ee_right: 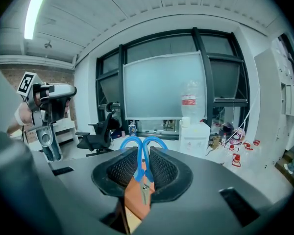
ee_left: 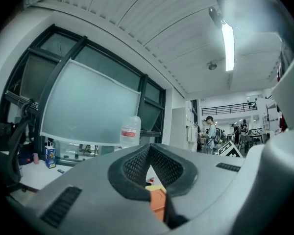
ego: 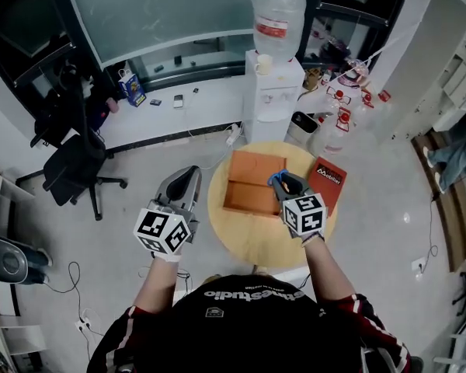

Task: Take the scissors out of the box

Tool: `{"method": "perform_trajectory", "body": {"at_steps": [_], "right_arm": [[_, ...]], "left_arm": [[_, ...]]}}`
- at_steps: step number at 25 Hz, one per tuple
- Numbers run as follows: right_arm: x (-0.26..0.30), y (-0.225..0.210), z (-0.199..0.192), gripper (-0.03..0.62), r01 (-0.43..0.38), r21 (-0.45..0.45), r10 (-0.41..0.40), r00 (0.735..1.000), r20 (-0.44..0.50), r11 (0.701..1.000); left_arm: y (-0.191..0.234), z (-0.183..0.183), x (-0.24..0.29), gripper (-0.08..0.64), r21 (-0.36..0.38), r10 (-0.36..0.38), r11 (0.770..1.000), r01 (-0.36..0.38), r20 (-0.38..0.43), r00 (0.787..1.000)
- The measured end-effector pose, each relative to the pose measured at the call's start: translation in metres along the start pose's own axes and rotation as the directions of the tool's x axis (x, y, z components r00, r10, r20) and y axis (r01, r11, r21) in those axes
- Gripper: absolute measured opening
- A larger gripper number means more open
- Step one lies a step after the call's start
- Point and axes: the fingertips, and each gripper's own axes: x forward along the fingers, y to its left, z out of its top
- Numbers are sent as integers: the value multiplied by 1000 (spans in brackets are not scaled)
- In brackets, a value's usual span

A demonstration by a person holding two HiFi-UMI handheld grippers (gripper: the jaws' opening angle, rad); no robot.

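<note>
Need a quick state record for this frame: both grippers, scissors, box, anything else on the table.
left gripper: shut, nothing between its jaws, held off the table's left side
right gripper: shut on the scissors, over the box
blue-handled scissors: handle loops stick out past the jaw tips
orange open box: on the round wooden table
red flat board with white print: on the table, right of the box
</note>
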Motion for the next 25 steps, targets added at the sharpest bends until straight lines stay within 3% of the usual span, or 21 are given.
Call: {"method": "perform_trajectory", "body": {"at_steps": [25], "right_arm": [[-113,-34,49,101,200,88,-211,966,151,976]], "left_arm": [[-55,8,63,17,1,-225,974,225,4,974]]}}
